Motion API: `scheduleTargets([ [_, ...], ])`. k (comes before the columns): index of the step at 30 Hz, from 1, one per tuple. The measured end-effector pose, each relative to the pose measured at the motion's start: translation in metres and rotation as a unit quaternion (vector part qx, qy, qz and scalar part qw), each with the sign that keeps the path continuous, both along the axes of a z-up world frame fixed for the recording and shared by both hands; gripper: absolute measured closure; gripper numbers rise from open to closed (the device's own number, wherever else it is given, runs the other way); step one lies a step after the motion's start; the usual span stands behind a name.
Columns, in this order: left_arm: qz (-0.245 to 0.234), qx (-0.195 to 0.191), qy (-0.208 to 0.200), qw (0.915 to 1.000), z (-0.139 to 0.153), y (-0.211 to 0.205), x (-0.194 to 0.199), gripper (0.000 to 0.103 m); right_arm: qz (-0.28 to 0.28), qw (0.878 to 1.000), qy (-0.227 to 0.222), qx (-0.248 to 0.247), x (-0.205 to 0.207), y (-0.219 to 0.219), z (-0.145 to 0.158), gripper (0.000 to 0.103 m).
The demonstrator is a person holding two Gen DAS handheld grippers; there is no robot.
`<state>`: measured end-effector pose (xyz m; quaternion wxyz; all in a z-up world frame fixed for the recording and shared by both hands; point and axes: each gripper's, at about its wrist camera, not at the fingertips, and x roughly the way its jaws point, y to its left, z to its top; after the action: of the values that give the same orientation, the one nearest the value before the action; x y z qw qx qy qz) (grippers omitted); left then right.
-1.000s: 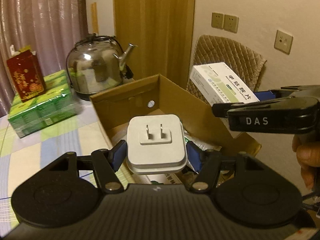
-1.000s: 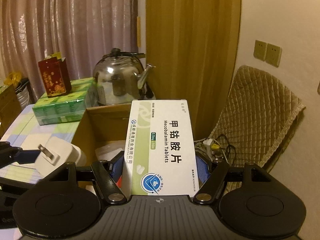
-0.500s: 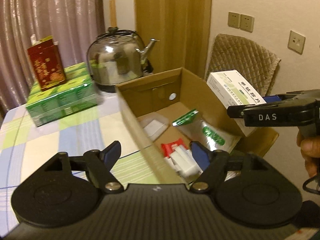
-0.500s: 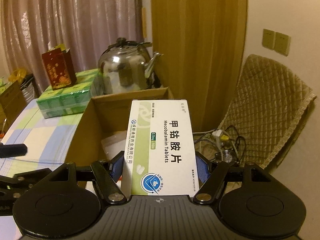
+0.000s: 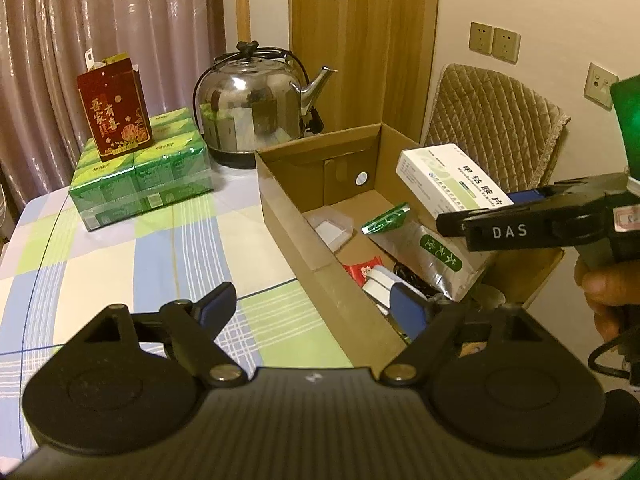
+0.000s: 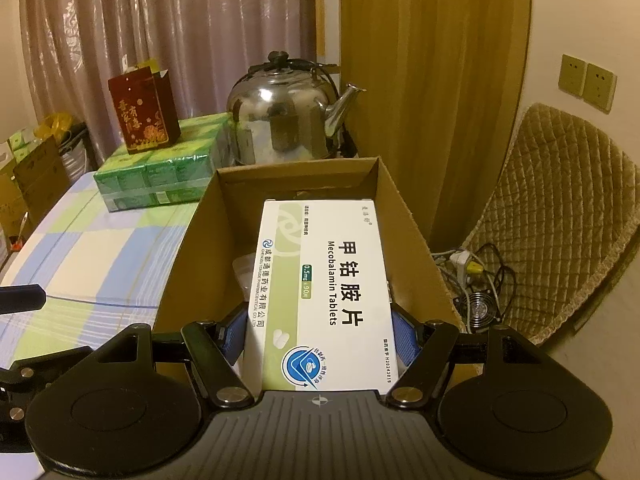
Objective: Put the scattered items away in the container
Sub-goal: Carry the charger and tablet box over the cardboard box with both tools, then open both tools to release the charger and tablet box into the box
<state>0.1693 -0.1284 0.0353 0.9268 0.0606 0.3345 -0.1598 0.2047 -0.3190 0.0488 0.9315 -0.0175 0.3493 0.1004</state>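
An open cardboard box [image 5: 288, 204] stands at the table's right edge. Inside lie a silver pouch with a green label [image 5: 432, 244], a red packet [image 5: 362, 271], a clear bag [image 5: 332, 229] and a white plug adaptor [image 5: 380, 283]. My left gripper [image 5: 312, 305] straddles the box's near wall; its jaws are opening with nothing held between them. My right gripper [image 6: 320, 332] is shut on a white medicine carton [image 6: 324, 292] and hovers over the cardboard box [image 6: 192, 260]. From the left wrist view, the right gripper [image 5: 520, 216] holds the medicine carton [image 5: 452, 188] above the box's right side.
A steel kettle [image 5: 252, 108] stands behind the box. Green tissue packs [image 5: 140, 176] with a red gift box [image 5: 114, 114] on top sit at the table's far left. A quilted chair [image 6: 560, 216] and floor cables [image 6: 476, 272] are on the right. The checked tablecloth [image 5: 120, 260] lies left of the box.
My left gripper let go of the white plug adaptor, which now lies in the box, and its jaws spread wider. The right gripper sank a little toward the box with the carton.
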Motion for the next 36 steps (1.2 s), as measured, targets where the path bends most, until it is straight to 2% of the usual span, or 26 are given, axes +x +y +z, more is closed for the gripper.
scheduleTargets([
  [11,0.005,-0.005,0.006,1.0,-0.004,0.001,-0.001,0.022,0.004,1.0,0.0,-0.004,0.003,0.006,-0.001,0.035],
  [16,0.009,-0.007,0.009,0.9999,-0.007,0.001,-0.002,0.02,0.007,1.0,-0.009,0.012,0.008,0.006,0.0,0.034],
  [18,0.011,-0.007,0.01,0.9999,-0.009,0.002,-0.002,0.02,-0.001,1.0,-0.012,0.02,0.01,0.004,0.001,0.007],
  [28,0.012,-0.011,0.014,0.9998,-0.009,0.002,-0.004,0.02,-0.017,0.999,-0.014,0.035,-0.007,-0.007,0.006,0.006],
  [36,0.016,-0.012,0.001,0.9998,0.003,0.002,-0.02,0.01,-0.029,0.999,-0.006,0.034,-0.041,-0.015,0.015,0.003],
])
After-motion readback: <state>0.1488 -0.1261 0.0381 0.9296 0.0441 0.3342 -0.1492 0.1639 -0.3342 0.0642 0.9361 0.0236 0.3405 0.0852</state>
